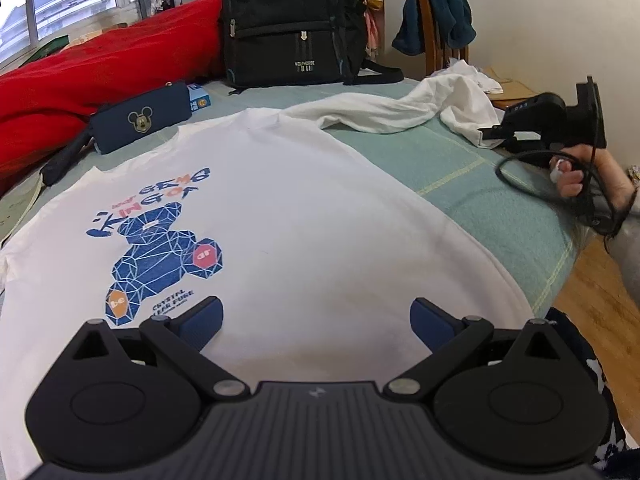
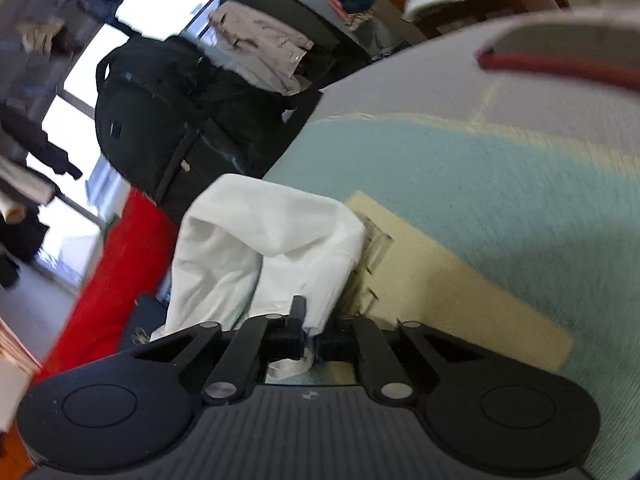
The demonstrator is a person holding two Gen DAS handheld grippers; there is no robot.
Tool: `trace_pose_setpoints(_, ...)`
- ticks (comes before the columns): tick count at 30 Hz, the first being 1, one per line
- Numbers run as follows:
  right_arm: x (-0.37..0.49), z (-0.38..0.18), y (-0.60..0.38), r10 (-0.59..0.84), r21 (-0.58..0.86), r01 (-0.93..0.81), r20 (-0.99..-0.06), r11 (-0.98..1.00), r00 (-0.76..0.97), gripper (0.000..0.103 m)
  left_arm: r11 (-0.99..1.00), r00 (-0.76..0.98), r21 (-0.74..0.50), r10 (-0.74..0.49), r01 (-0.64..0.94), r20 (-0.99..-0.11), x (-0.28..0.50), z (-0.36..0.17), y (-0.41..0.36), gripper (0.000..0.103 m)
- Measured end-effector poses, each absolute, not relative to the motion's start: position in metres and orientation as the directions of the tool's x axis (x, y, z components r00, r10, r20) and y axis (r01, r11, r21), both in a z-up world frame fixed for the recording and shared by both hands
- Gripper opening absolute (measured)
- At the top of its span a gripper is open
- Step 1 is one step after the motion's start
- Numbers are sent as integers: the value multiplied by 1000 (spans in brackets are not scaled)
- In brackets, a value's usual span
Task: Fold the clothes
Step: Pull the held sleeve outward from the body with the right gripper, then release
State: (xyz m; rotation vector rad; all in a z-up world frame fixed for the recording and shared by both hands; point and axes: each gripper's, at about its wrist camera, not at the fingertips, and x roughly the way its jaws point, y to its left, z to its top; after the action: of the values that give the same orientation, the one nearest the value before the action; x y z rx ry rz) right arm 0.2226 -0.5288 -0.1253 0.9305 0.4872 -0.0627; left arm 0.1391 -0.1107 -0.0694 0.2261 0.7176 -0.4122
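Observation:
A white T-shirt (image 1: 280, 216) with a blue bear print lies flat on the pale green bedcover (image 1: 460, 168). Its right sleeve (image 1: 400, 110) stretches out toward the bed's right edge. My left gripper (image 1: 316, 320) hovers open over the shirt's lower part, blue pads spread wide, nothing between them. At the far right of the left wrist view, a hand holds my right gripper (image 1: 490, 134), which pinches the sleeve's end. In the right wrist view my right gripper (image 2: 314, 330) is shut on the white sleeve (image 2: 260, 248), which bunches up in front of it.
A black backpack (image 1: 292, 20) stands at the back of the bed. A red blanket (image 1: 100, 76) lies along the left, beside a dark Mickey pouch (image 1: 140, 120). A wooden chair (image 1: 432, 32) with teal clothing stands at back right. Wooden floor (image 1: 592, 296) shows on the right.

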Motion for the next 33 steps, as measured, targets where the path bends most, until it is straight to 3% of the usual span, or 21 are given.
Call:
trace_pose_setpoints(6, 235, -76, -550, 96, 616, 259, -482, 744, 871, 7, 903, 685, 56, -281, 426, -672, 139, -68, -104, 100)
trace_pose_setpoints(19, 243, -4, -614, -76, 416, 339, -532, 844, 843, 6, 906, 686, 57, -276, 420, -673, 140, -69, -104, 100)
trace_pose_setpoints(29, 254, 8, -633, -215, 318, 483, -608, 816, 764, 6, 920, 702, 61, -252, 388, -666, 139, -67, -96, 100)
trace_pose_setpoints(33, 263, 3, -621, -292, 215, 524, -632, 824, 718, 12, 930, 708, 60, -233, 362, -667, 141, -67, -92, 100)
